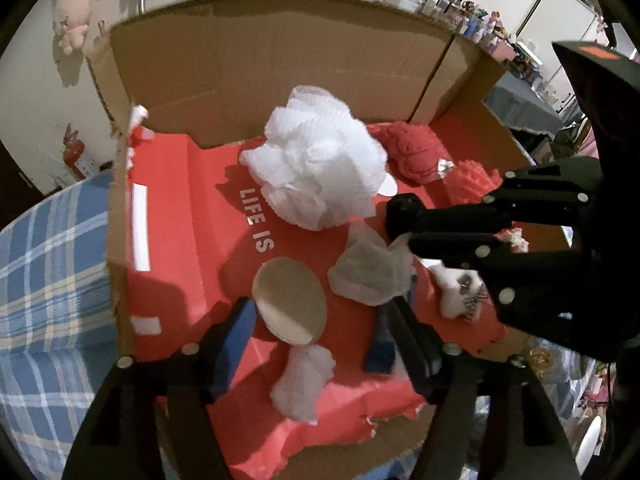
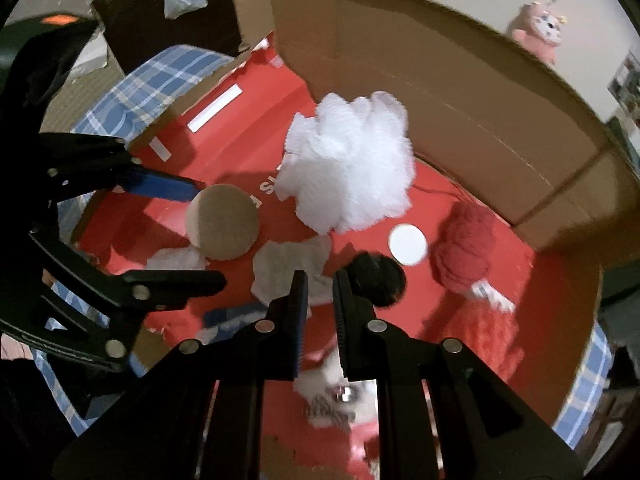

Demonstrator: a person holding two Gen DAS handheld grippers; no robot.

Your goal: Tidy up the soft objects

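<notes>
An open cardboard box (image 1: pixel 280 60) with a red floor holds the soft things. My left gripper (image 1: pixel 316 320) is open over the near part; a round tan pad (image 1: pixel 290 300) and a white cotton wad (image 1: pixel 304 384) lie below its wide gap, untouched. My right gripper (image 2: pixel 320 280) is shut, with nothing seen between its pads, above a grey-white cloth (image 2: pixel 288 268). A black round puff (image 2: pixel 376 280) lies beside its right finger. A white mesh pouf (image 2: pixel 348 168) sits mid-box, a red knitted ball (image 2: pixel 464 252) to its right. A small white plush (image 2: pixel 336 396) lies under the right gripper.
A small white disc (image 2: pixel 408 246) lies between the pouf and the red ball. A red fuzzy item (image 2: pixel 480 340) fills the near right corner. The box's tall flaps (image 2: pixel 440 80) stand behind. A blue plaid cover (image 1: pixel 48 280) lies under the box.
</notes>
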